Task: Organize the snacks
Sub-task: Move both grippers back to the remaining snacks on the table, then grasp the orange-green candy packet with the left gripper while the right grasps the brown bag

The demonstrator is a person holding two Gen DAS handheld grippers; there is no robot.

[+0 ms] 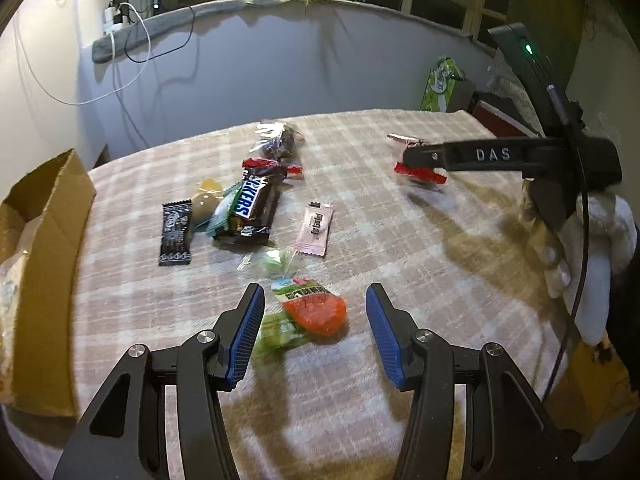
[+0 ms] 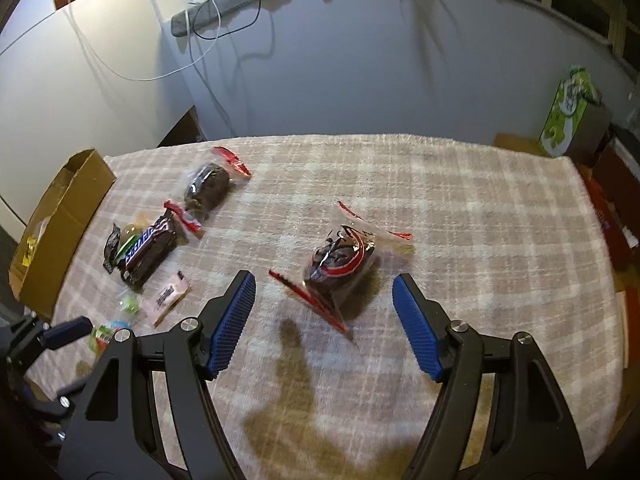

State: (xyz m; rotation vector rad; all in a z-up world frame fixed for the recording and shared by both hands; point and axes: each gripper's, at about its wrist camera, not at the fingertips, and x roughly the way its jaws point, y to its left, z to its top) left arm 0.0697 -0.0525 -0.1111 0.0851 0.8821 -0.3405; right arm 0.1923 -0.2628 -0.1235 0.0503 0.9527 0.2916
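My left gripper [image 1: 315,334] is open just above the table, its fingers on either side of an orange and green gummy packet [image 1: 310,312]. My right gripper [image 2: 324,324] is open and empty, hovering just short of a clear, red-edged bag with a dark cake [image 2: 340,264]. In the left wrist view the right gripper [image 1: 416,160] hangs over that same bag [image 1: 420,174]. A Snickers bag [image 1: 252,210], a black packet [image 1: 176,234], a pink packet [image 1: 316,230] and a second dark cake bag [image 1: 280,144] lie in a loose group.
An open cardboard box [image 1: 52,236] stands at the table's left edge; it also shows in the right wrist view [image 2: 60,224]. A checked cloth [image 2: 480,240] covers the table. A green carton [image 2: 568,112] stands beyond the far right corner. A wall runs behind the table.
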